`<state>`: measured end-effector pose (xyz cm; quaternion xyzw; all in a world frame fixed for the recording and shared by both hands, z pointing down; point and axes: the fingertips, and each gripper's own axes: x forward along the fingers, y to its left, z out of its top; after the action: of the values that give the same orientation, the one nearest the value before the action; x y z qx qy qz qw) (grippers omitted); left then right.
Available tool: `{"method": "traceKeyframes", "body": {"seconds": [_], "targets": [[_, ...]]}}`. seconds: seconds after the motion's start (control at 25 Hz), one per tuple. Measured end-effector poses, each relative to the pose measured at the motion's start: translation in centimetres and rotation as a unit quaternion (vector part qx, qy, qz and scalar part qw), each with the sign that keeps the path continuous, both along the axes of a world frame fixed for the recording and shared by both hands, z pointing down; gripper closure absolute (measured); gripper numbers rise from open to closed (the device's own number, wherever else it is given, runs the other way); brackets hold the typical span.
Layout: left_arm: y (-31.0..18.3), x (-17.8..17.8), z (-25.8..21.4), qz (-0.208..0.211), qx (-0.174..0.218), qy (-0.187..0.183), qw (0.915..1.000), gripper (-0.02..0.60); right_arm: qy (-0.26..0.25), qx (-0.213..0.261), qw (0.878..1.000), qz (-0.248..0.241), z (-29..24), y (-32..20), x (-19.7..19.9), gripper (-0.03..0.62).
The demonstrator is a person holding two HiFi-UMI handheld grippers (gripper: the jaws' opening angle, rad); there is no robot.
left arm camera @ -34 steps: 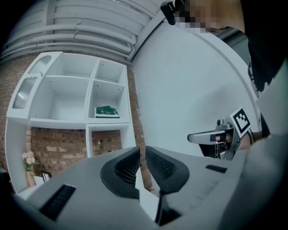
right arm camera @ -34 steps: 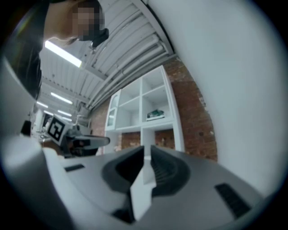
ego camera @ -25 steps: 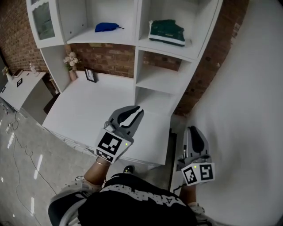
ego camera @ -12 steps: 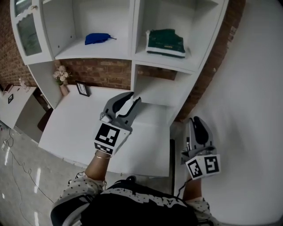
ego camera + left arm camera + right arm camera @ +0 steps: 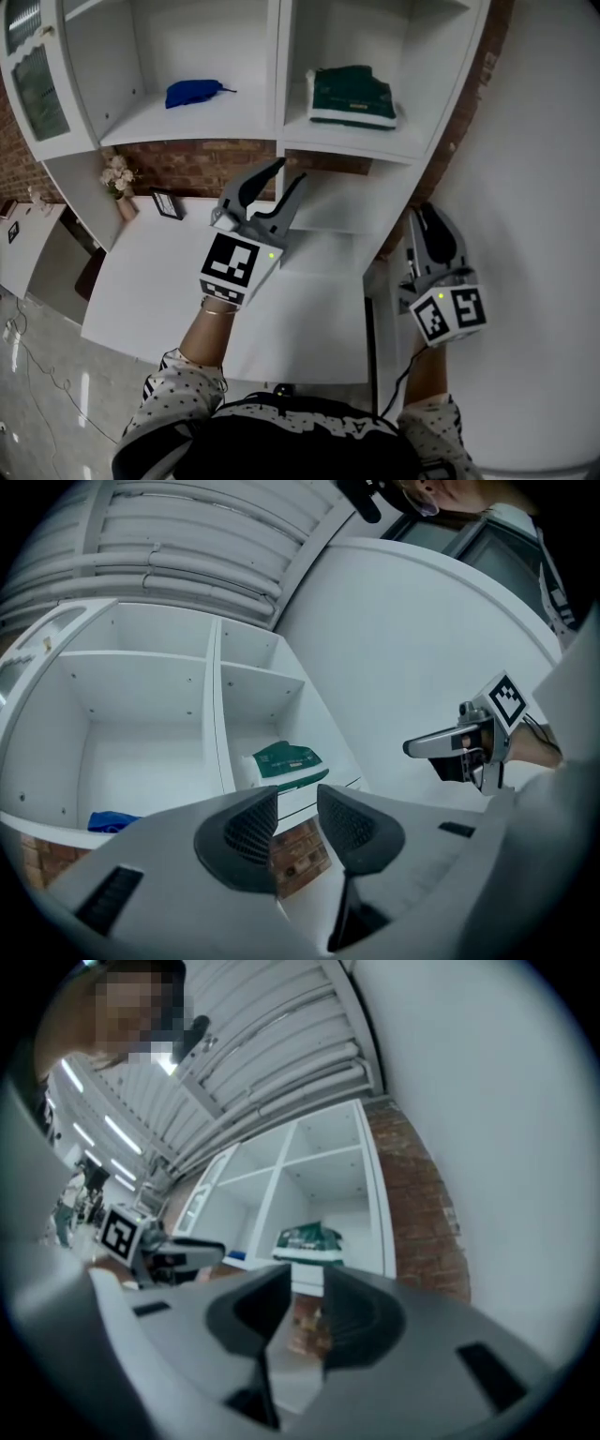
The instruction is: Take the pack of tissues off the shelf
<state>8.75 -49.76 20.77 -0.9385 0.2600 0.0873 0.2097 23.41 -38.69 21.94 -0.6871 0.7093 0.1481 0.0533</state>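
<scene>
Tissue pack (image 5: 352,96) lies upper center on its shelf (image 5: 361,141); you point both arms up toward it, left tongs (image 5: 291,171) and right tongs (image 5: 428,212) just opening, empty.

The dark green pack of tissues (image 5: 352,94), white along its lower edge, is lying flat on the white shelf (image 5: 412,139), alone in the right-hand compartment.

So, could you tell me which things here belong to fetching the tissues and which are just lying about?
For the job: green pack of tissues; its shelf; left gripper and right gripper, both empty, jaws apart after just opening further.
Lying about: blue item, flower vase, picture frame, desk.
</scene>
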Motion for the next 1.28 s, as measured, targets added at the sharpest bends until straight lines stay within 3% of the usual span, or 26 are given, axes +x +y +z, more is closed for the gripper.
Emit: {"method": "traceKeyframes", "body": {"seconds": [0.28,0.68,1.28], "targets": [[-2.1,1.6,-1.8,-0.004,-0.008,-0.002,1.0,0.396,0.024,-0.006,1.0,-0.009,-3.7,-3.4,0.4,0.475],[-4.4,4.4,-4.2,-0.045,-0.026,-0.013,0.9986,0.368,0.05,-0.04,0.998,-0.01,-7.6,-8.9,1.4,0.442],[-7.4,6.8,-4.3,-0.094,-0.06,-0.061,0.9919,0.344,0.072,-0.11,0.991,-0.003,-7.1,-14.2,2.3,0.427]]}}
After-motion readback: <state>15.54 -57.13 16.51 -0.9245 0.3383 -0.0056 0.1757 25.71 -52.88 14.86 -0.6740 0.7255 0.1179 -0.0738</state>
